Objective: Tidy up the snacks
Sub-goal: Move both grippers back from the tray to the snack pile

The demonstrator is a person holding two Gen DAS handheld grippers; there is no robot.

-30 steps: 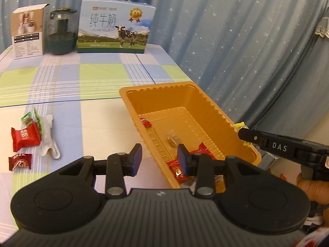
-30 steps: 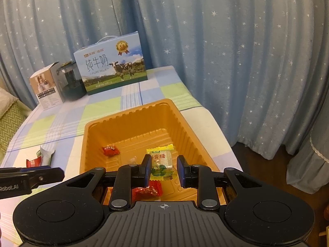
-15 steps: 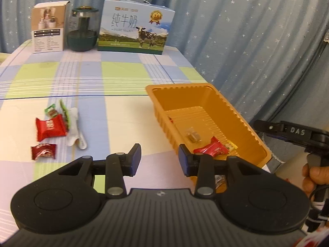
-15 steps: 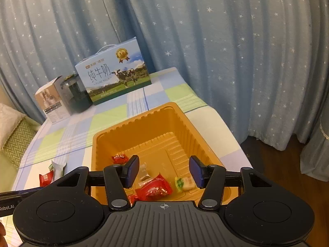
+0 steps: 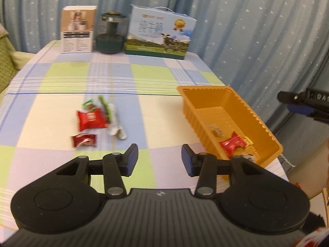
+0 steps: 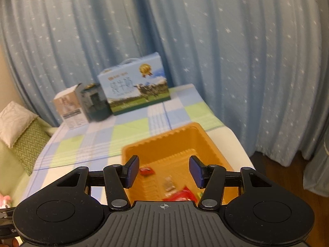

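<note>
An orange tray (image 5: 242,105) sits at the table's right edge and holds several wrapped snacks, among them a red one (image 5: 232,143). It also shows in the right wrist view (image 6: 164,142). On the cloth lie a large red packet (image 5: 90,119), a small dark red packet (image 5: 83,140), a green-wrapped snack (image 5: 89,105) and a white wrapper (image 5: 117,123). My left gripper (image 5: 159,161) is open and empty above the table's near part, right of the loose snacks. My right gripper (image 6: 163,171) is open and empty above the tray's near end.
A milk carton box (image 5: 160,39), a dark green jar (image 5: 111,34) and a white box (image 5: 78,32) stand along the table's far edge. Blue starred curtains hang behind and to the right. A green cushion (image 6: 24,144) lies off the table's left.
My right gripper opened, dropped the yellow-green candy into the tray, and pulled back and up. My left gripper swung left, so the loose snacks moved toward the view's centre.
</note>
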